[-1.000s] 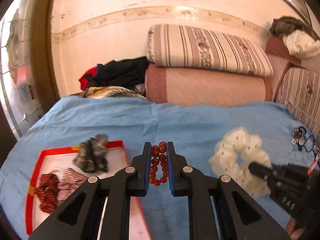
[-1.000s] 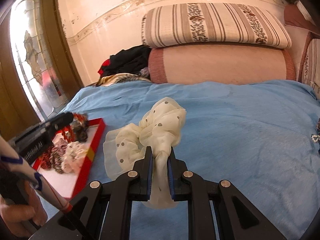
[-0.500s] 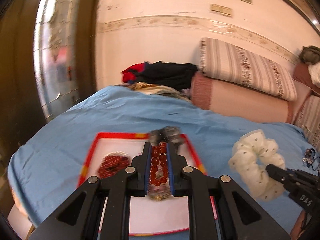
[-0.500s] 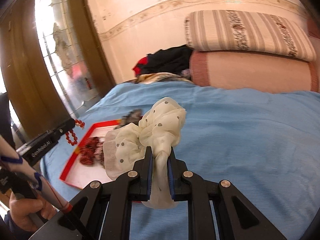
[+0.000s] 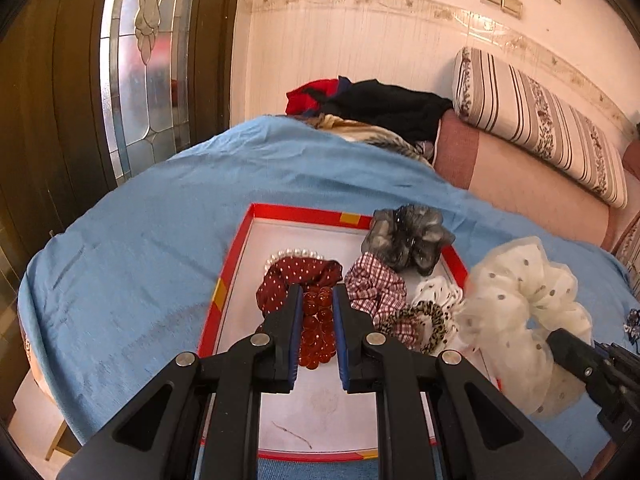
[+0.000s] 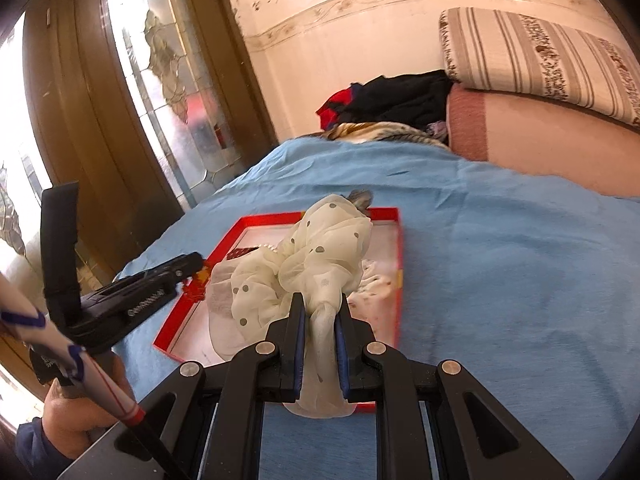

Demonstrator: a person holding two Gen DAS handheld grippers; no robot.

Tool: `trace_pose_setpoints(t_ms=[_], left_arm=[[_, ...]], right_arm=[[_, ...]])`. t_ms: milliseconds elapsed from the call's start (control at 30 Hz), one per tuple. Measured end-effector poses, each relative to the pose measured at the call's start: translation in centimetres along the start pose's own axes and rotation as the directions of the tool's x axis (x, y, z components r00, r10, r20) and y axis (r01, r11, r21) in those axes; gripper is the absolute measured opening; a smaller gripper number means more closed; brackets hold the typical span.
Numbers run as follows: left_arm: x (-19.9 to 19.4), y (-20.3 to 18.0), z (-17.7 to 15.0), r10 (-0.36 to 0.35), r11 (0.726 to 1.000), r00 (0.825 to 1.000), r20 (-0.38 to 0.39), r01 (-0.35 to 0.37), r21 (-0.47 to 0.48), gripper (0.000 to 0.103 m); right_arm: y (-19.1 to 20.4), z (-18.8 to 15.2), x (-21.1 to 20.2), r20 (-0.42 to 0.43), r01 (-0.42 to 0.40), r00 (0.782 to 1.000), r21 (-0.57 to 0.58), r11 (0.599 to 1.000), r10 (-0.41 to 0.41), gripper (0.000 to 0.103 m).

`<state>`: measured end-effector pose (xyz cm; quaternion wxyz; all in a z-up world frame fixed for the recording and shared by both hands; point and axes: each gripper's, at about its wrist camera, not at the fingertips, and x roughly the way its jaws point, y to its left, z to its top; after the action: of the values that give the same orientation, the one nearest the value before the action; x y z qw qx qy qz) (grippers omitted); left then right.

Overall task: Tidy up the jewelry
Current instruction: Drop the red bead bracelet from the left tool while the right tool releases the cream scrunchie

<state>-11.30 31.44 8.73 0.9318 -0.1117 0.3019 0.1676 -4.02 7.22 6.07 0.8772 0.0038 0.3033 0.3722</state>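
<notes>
Between the left gripper (image 5: pixel 316 322)'s jaws, clamped on it, a red glass-bead bracelet (image 5: pixel 317 330) hangs lengthwise over the red-rimmed white tray (image 5: pixel 232 270) just below, while the right gripper (image 6: pixel 320 344) clamps a cream dotted chiffon scrunchie (image 6: pixel 316 268) beside it.

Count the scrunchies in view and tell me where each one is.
6. In the red tray: dark red dotted scrunchie, plaid scrunchie, grey scrunchie, white spotted scrunchie, leopard-print scrunchie. The cream scrunchie is held by the right hand-held gripper. Others may be hidden.
</notes>
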Motion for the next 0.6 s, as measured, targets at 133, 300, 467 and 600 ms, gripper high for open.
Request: trace_pose_setpoints(t_ms=[133, 300, 467, 600], left_arm=[[0.8, -0.4, -0.6, 0.014, 1.000, 0.999, -0.031, -0.014, 0.010, 0.014], [1.8, -1.1, -1.0, 0.030, 0.999, 0.998, -0.060, -0.028, 0.032, 0.014], [2.5, -0.9, -1.2, 0.044, 0.999, 0.995, -0.085, -0.042, 0.032, 0.014], [3.1, -0.7, -1.4, 0.054, 0.998, 0.993, -0.109, -0.051, 0.032, 0.014]], right_arm=[[0.5, -0.4, 1.0, -0.016, 0.001, 1.000, -0.012, 1.000, -0.001, 0.014], [0.4, -0.9, 2.2, -0.042, 0.022, 0.999, -0.016, 1.000, -0.022, 0.014], [0.0, -1.4, 3.5, -0.068, 0.043, 0.997, -0.015, 0.999, -0.044, 0.014], [-0.1, -1.7, 4.3, -0.090, 0.054, 0.994, -0.015, 0.998, -0.055, 0.014]])
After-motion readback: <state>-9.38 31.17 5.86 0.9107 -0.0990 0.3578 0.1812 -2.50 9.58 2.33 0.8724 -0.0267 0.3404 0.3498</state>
